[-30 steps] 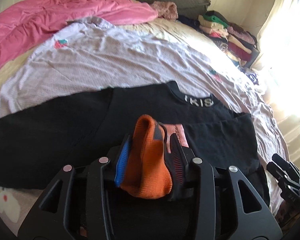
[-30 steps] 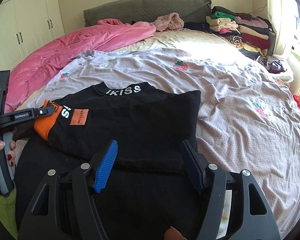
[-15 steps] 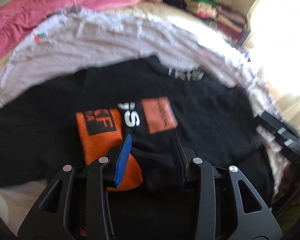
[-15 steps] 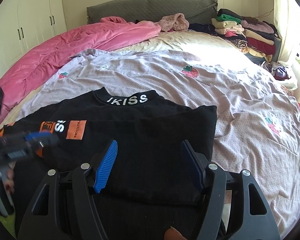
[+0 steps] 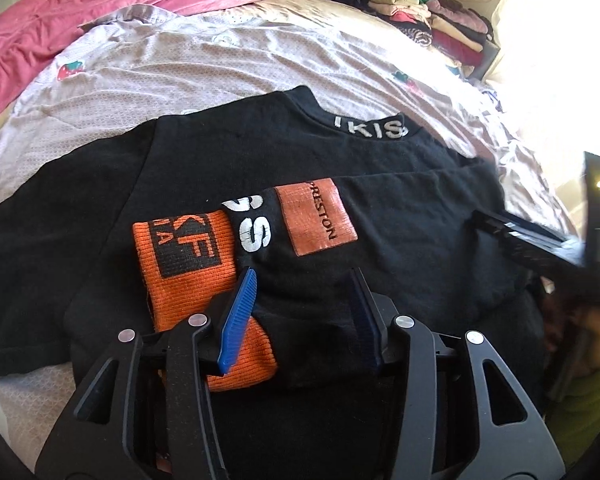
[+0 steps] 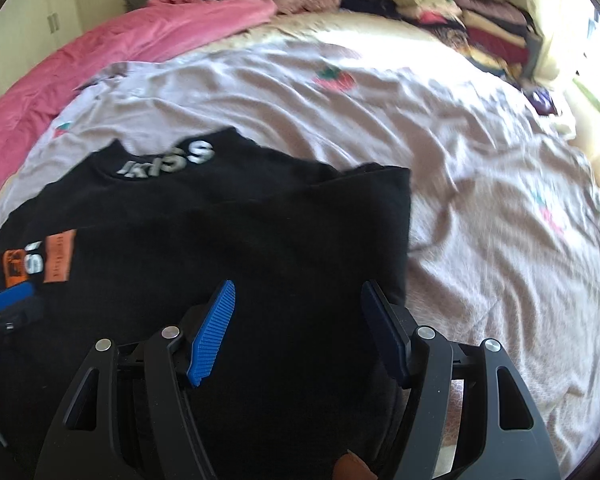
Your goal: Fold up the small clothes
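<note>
A black sweater point(image 5: 228, 168) with a white "IKISS" collar lies flat on the bed; it also shows in the right wrist view point(image 6: 260, 240). Its right sleeve is folded across the body, ending in an orange cuff point(image 5: 192, 268) beside an orange patch point(image 5: 320, 220). My left gripper point(image 5: 304, 304) is open and empty, its jaws just above the cuff and sleeve. My right gripper point(image 6: 296, 320) is open and empty over the sweater's folded right side. The right gripper also appears at the right edge of the left wrist view point(image 5: 540, 252).
The bed has a lilac strawberry-print sheet point(image 6: 440, 160). A pink duvet point(image 5: 100, 12) lies at the back left. A stack of folded clothes point(image 5: 432, 20) sits at the back right by the bright window. White wardrobe doors point(image 6: 20, 40) stand left.
My left gripper has opened and let go of the orange cuff, which now lies flat on the sweater. My right gripper has stayed open and shifted left over the garment.
</note>
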Action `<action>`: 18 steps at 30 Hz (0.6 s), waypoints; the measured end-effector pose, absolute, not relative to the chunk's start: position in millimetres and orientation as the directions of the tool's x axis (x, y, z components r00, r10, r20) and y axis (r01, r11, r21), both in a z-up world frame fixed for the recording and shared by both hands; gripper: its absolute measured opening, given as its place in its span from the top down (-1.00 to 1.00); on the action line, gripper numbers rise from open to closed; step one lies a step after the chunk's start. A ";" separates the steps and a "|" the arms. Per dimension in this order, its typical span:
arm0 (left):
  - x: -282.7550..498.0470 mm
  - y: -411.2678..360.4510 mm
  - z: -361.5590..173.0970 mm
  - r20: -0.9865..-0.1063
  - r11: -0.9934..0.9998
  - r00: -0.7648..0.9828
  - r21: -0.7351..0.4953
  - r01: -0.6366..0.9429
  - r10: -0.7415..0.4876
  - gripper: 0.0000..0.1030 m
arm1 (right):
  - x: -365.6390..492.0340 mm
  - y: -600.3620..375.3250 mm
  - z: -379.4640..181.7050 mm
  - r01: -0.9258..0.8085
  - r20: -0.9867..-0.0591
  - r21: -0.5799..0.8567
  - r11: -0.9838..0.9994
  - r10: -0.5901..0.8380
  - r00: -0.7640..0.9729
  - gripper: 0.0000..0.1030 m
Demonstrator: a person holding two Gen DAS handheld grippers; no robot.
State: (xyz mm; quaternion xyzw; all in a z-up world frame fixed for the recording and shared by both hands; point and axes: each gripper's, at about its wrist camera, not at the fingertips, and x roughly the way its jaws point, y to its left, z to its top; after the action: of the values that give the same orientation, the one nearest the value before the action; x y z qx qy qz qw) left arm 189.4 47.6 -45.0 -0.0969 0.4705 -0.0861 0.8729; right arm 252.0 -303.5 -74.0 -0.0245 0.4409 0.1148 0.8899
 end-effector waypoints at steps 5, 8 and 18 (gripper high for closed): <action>187.8 51.0 -36.8 -0.793 0.963 0.557 -0.263 0.054 -0.247 0.11 | 252.7 -310.9 -77.3 -0.214 -0.780 0.085 0.973 0.199 0.593 -0.25; 185.5 55.6 -31.8 -0.785 0.963 0.571 -0.264 0.046 -0.242 0.05 | 246.8 -313.6 -70.3 -0.209 -0.774 0.107 0.972 0.213 0.597 -0.27; 170.5 72.0 -9.4 -0.749 0.971 0.634 -0.239 0.014 -0.194 -0.27 | 209.6 -328.3 -33.9 -0.228 -0.703 0.224 0.947 0.319 0.635 -0.49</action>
State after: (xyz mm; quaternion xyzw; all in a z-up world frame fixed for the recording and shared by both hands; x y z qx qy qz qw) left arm 170.5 72.0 -9.4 -0.1060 0.4240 -0.0580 0.8976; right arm 209.6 -328.3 -33.9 0.0569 0.3993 0.1517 0.9024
